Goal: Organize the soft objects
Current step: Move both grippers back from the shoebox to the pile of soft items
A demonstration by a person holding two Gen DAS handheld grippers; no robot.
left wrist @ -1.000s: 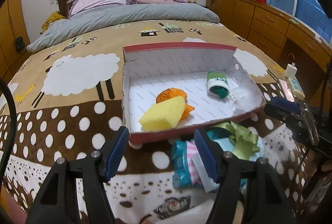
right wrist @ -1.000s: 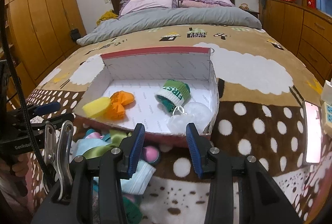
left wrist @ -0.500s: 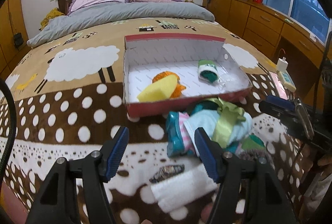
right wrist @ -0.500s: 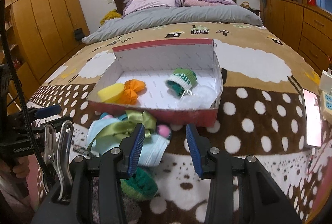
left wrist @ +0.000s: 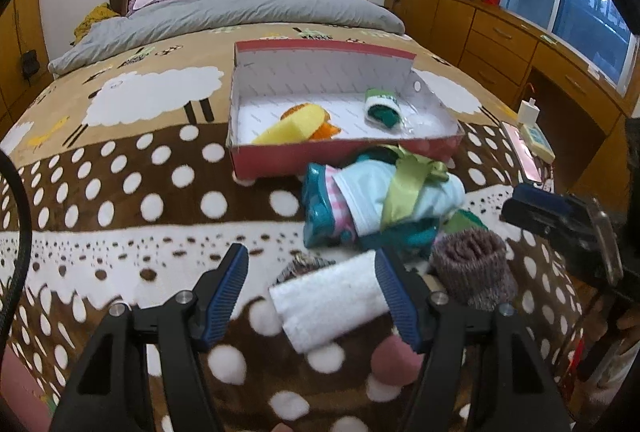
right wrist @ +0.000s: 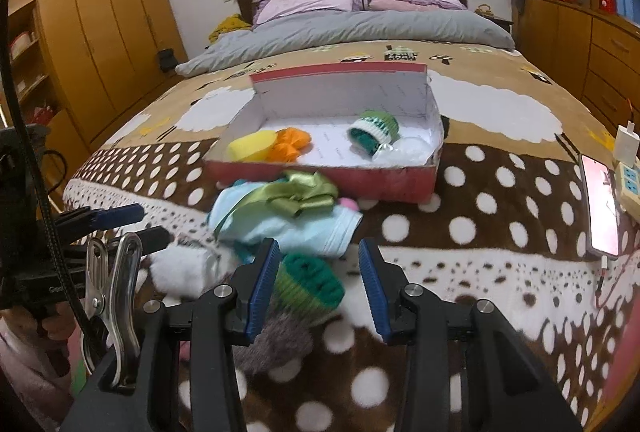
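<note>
Both grippers, left (left wrist: 312, 284) and right (right wrist: 318, 278), have backed off the box (left wrist: 340, 152) at 12 o'clock, fingers open and empty, exposing the unsorted pile (left wrist: 384, 200).

We see a brown blanket (left wrist: 120, 192) with white polka dots and white sheep, and on it a shoebox (left wrist: 344, 156) red outside and white inside. Inside the shoebox lie a yellow sponge (left wrist: 288, 130), an orange cloth (right wrist: 290, 144) and a green-and-white knitted roll (right wrist: 374, 130). Just in front of the shoebox are a pale blue cloth (left wrist: 400, 198) wrapped in olive-green ribbon (right wrist: 304, 194), a white towel roll (left wrist: 332, 306) and a mauve-grey knitted roll (left wrist: 472, 268).
</note>
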